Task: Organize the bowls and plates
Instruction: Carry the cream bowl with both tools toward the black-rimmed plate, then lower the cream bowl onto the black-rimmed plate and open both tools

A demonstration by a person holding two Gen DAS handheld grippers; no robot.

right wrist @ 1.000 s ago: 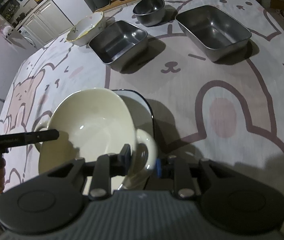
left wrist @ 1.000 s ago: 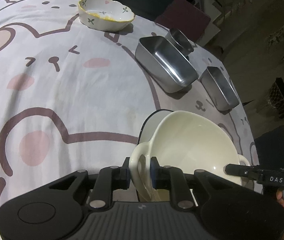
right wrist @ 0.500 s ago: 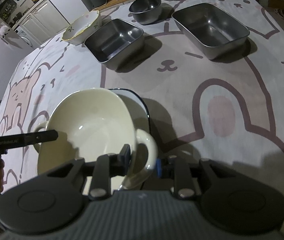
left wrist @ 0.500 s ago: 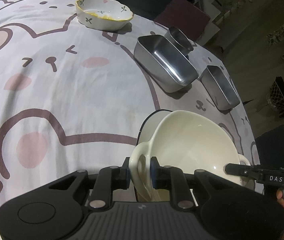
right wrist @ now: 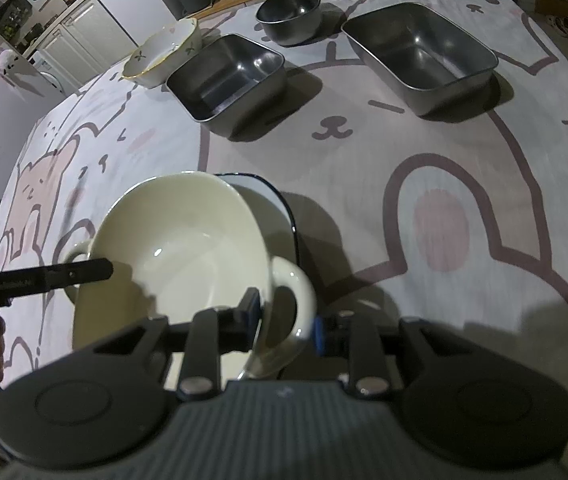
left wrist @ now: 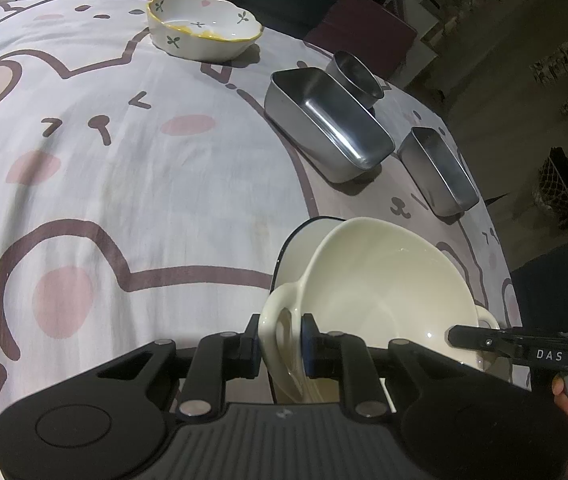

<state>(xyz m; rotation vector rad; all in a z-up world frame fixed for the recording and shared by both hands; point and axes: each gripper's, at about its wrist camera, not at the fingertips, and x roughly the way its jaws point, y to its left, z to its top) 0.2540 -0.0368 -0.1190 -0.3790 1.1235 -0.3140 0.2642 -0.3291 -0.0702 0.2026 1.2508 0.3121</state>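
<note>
A cream two-handled bowl (left wrist: 388, 292) hangs between both grippers, tilted, over a white plate with a dark rim (left wrist: 296, 244). My left gripper (left wrist: 280, 332) is shut on one loop handle. My right gripper (right wrist: 286, 314) is shut on the opposite handle; the bowl (right wrist: 188, 248) and the plate (right wrist: 272, 208) show in the right wrist view too. A floral white bowl with a yellow rim (left wrist: 204, 26) stands at the far side, also in the right wrist view (right wrist: 164, 52).
Two rectangular steel trays (right wrist: 228, 80) (right wrist: 420, 52) and a round steel bowl (right wrist: 290, 14) stand at the far side of the cartoon-print tablecloth (left wrist: 124, 184). The table edge drops off beyond them, with dark chairs behind.
Both grippers and the cream bowl have shifted slightly toward the far side of the table. The grip on both handles is unchanged.
</note>
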